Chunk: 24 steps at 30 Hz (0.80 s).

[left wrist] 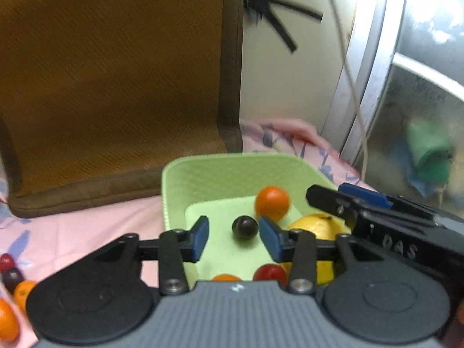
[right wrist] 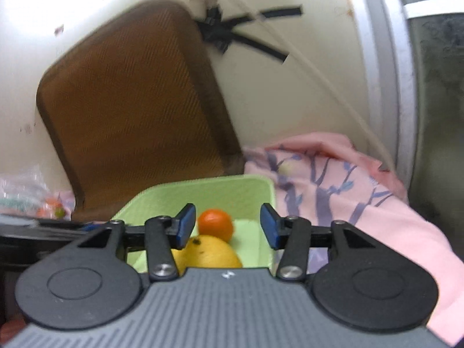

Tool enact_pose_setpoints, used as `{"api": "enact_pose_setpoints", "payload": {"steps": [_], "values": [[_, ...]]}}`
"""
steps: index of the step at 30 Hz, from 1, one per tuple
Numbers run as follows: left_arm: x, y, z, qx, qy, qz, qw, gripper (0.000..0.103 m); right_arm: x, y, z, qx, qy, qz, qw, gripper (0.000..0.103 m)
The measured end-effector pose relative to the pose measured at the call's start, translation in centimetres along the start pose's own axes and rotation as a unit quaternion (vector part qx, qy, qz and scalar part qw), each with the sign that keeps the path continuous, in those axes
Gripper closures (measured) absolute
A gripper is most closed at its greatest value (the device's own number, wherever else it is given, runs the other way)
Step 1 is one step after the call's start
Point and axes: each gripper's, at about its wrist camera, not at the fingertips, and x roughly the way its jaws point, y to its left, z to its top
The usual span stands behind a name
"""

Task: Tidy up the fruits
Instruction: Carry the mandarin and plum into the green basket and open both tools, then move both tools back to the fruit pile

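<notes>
Green plastic fills the middle of both wrist views: the basket [left wrist: 203, 174] sits on the pink floral cloth [left wrist: 87, 232], and both claws hang over it. The left gripper [left wrist: 234, 239] has its blue pads [left wrist: 201, 237] spread apart, nothing between them, and the small dark round fruit [left wrist: 245, 226] lies dead centre in the gap, just beyond the tips on the basket floor. An orange [left wrist: 272, 206] sits above and right of it in the frame, a yellow citrus [left wrist: 316, 227] further right. The right gripper [right wrist: 227, 226] is parted too, empty, with orange [right wrist: 215, 224] and yellow citrus [right wrist: 211, 250] towards its left pad. Loose fruit [left wrist: 13, 284] waits at the lower left of the left view, outside the basket; likely the left hand's next reach, being the nearer side.
</notes>
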Motion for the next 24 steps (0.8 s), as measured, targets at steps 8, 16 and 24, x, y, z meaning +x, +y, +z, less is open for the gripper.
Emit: {"api": "enact_pose_setpoints", "payload": {"steps": [8, 16, 24], "values": [[-12.4, 4.3, -3.8, -0.001, -0.09, 0.028, 0.9955, 0.062, -5.3, 2.3, 0.5, 0.014, -0.059, 0.028, 0.998, 0.052], [-18.9, 14.9, -10.2, -0.112, -0.065, 0.14, 0.9816, 0.064, -6.9, 12.6, -2.5, -0.097, 0.028, 0.178, 0.979, 0.052], [-18.9, 18.9, -11.8, -0.184, -0.067, 0.127, 0.9723, 0.064, -0.9, 23.8, -5.3, -0.213, 0.084, 0.232, 0.945, 0.053]]}}
